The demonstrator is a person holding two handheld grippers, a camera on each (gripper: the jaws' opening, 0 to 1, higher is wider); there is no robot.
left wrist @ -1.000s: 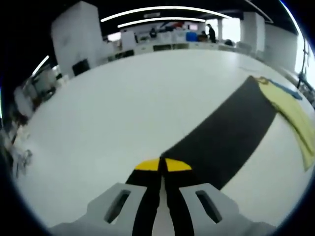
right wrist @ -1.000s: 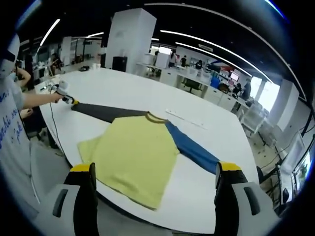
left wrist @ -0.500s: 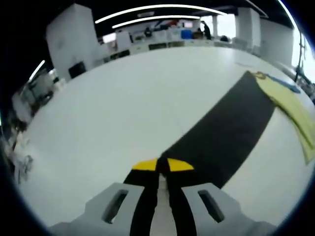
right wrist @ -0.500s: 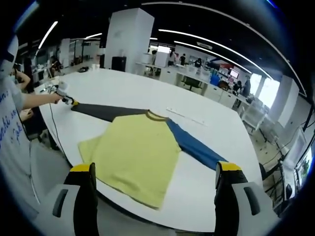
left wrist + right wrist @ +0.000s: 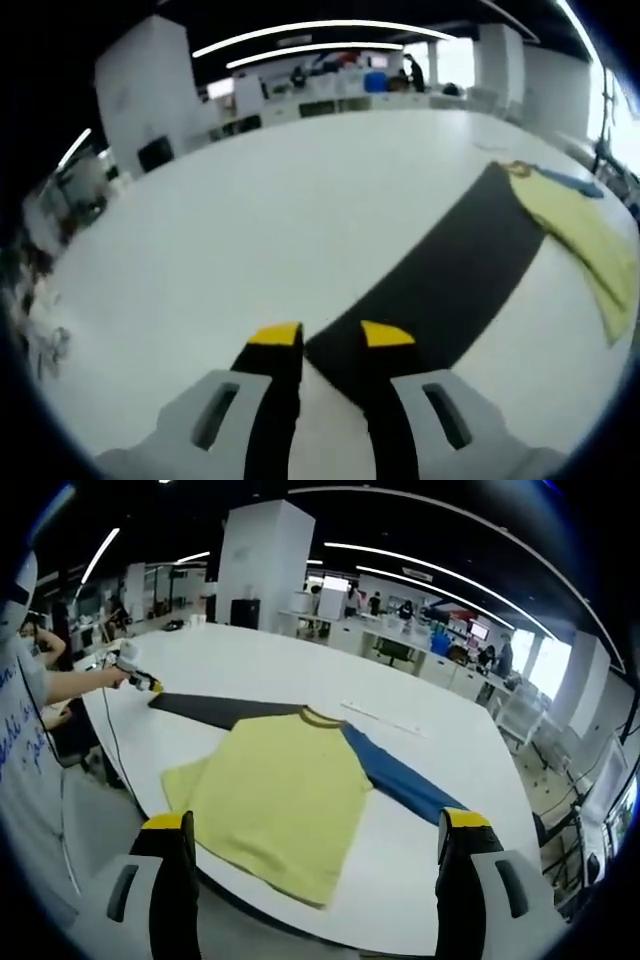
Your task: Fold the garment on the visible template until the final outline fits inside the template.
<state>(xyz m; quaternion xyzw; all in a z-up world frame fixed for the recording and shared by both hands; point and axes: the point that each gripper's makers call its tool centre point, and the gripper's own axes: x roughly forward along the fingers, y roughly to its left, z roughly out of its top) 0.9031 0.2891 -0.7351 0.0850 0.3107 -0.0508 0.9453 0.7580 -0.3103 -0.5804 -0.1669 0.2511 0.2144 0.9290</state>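
Note:
A raglan shirt lies flat on the white table [image 5: 260,660], with a yellow body [image 5: 280,800], a black sleeve [image 5: 215,708] and a blue sleeve [image 5: 400,780]. In the left gripper view my left gripper [image 5: 330,340] is open, its yellow-tipped jaws standing either side of the cuff end of the black sleeve [image 5: 440,270]. The yellow body [image 5: 590,225] shows at the right. In the right gripper view the left gripper [image 5: 140,678] sits at that cuff, held by a hand. My right gripper [image 5: 313,825] is open and hangs well above the near edge of the shirt, holding nothing.
A thin pale strip [image 5: 380,720] lies on the table behind the shirt. The person's sleeve and shirt [image 5: 20,730] fill the left side. Desks, chairs and people stand far behind, with a white pillar [image 5: 260,560]. The table's near edge [image 5: 330,930] runs just beyond my right jaws.
My left gripper has gone from shut on the black sleeve's cuff to open, and the cuff now lies loose between its jaws. The right gripper has stayed put.

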